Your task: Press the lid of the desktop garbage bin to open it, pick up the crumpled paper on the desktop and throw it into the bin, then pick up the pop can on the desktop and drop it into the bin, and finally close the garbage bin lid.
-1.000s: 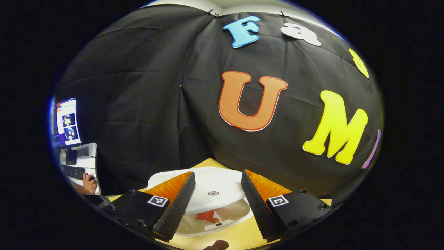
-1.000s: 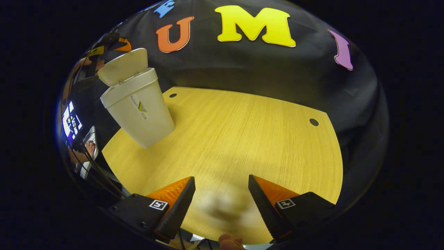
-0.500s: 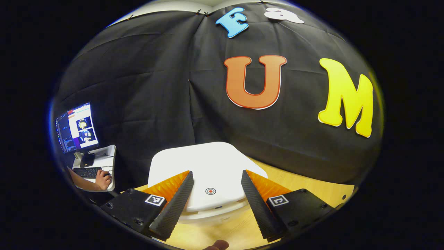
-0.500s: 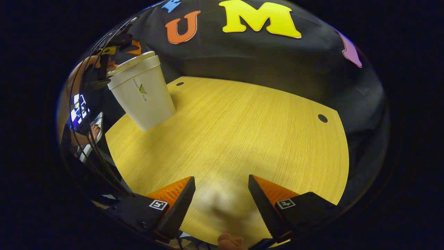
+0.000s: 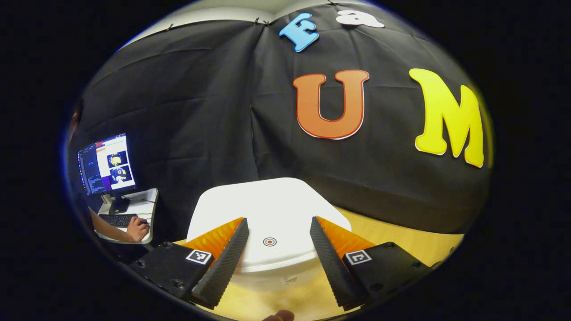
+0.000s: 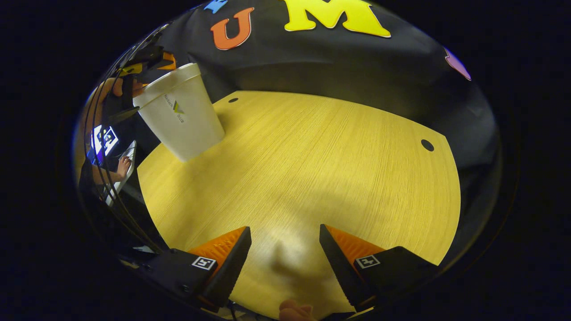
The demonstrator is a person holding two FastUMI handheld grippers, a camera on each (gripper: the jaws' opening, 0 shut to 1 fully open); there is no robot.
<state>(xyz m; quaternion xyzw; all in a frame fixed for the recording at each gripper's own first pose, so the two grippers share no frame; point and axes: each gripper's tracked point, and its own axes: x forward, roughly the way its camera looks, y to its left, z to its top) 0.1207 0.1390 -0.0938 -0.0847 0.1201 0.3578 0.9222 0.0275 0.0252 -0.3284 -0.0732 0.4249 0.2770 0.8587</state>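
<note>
Bin [image 6: 180, 118]: white, upright on the table [image 6: 312, 169] at its far left corner, close to the booth wall.
Lid [image 5: 267, 218]: flat down on the bin, a small red ring mark [image 5: 269, 241] near its front edge.
Left gripper [image 5: 279, 263]: over the lid's front edge, fingers spread wide to either side of the ring mark, gripping nothing.
Right gripper [image 6: 285, 263]: well apart from the bin, above bare table, fingers spread wide, gripping nothing.
Beyond the bin: a monitor [image 5: 106, 164], keyboard [image 5: 117, 219] and a person's hand [image 5: 137, 229] on a side desk.

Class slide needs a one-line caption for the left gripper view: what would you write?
Open left gripper poised over the closed white lid of the desktop bin, its fingers flanking the lid's red target mark.
</note>
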